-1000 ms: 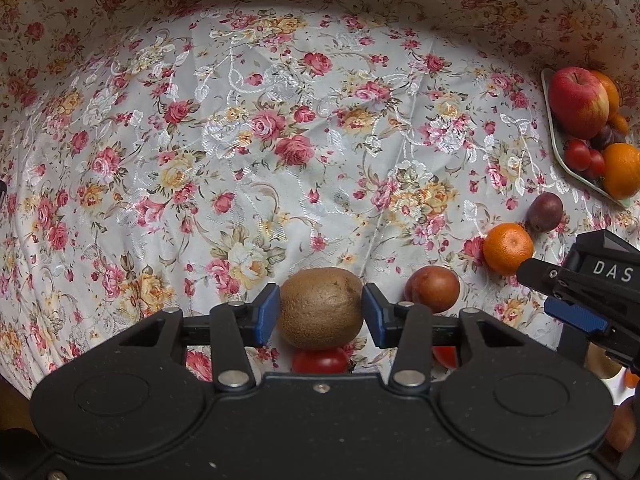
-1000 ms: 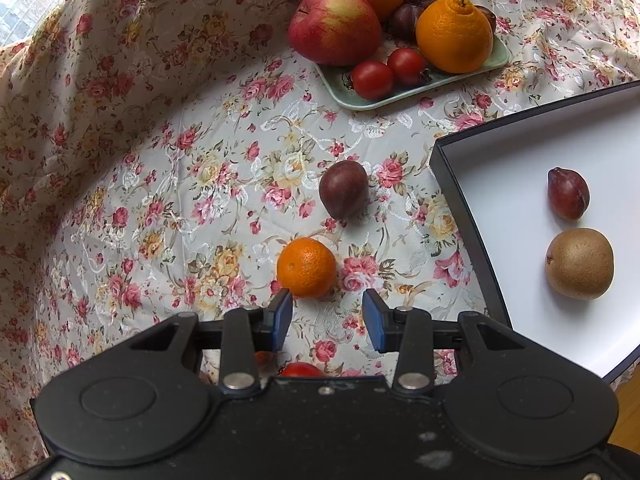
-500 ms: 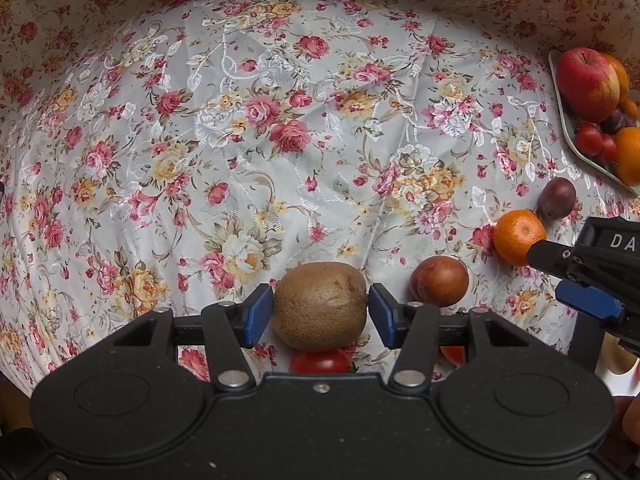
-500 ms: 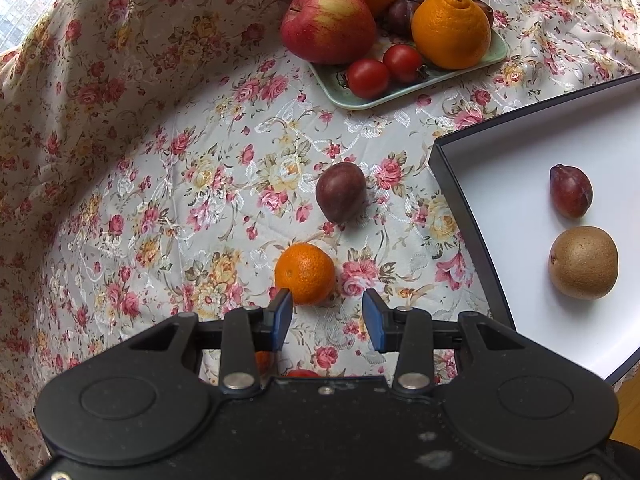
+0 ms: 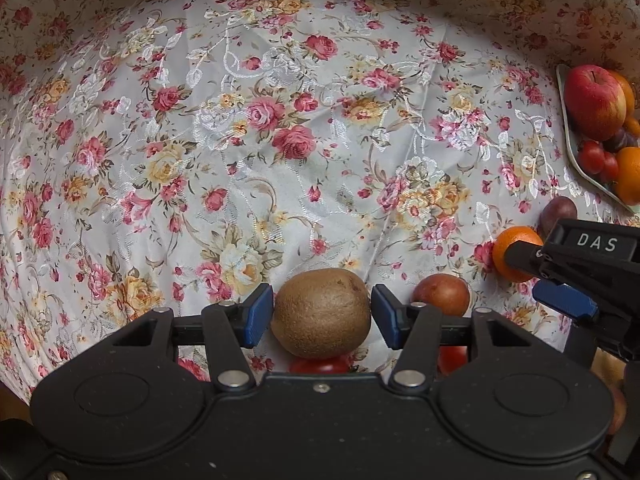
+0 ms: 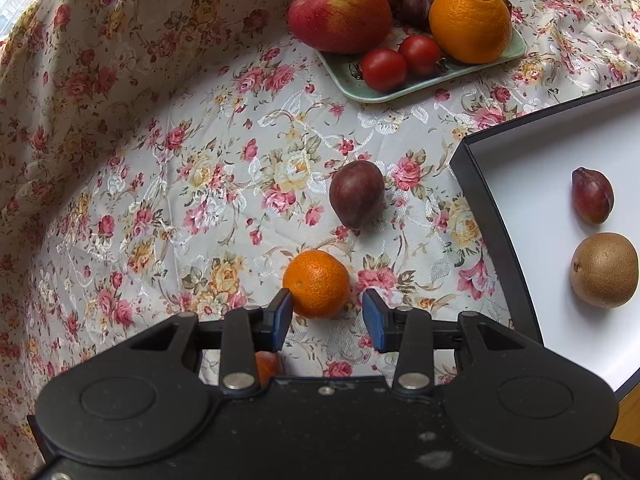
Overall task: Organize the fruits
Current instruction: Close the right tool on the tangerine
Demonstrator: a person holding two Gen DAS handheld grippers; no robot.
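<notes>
My left gripper (image 5: 322, 316) has a brown kiwi (image 5: 321, 313) between its blue pads, with small gaps at each side; the jaws stand open around it. A red tomato (image 5: 320, 366) lies just under it and a reddish plum (image 5: 442, 294) to its right. My right gripper (image 6: 326, 316) is open, its tips just short of a small orange mandarin (image 6: 318, 283). A dark plum (image 6: 357, 193) lies beyond it. The right gripper also shows in the left wrist view (image 5: 568, 280), in front of the mandarin (image 5: 512, 254).
A pale green plate (image 6: 404, 92) at the back holds an apple (image 6: 340, 8), oranges, plums and two tomatoes. A black-rimmed white box (image 6: 500, 224) at the right holds a kiwi (image 6: 604, 269) and a plum (image 6: 592, 195). The floral cloth covers the table.
My left gripper's jaws have widened slightly around the kiwi. My right gripper has moved forward to the mandarin, which now sits at its fingertips.
</notes>
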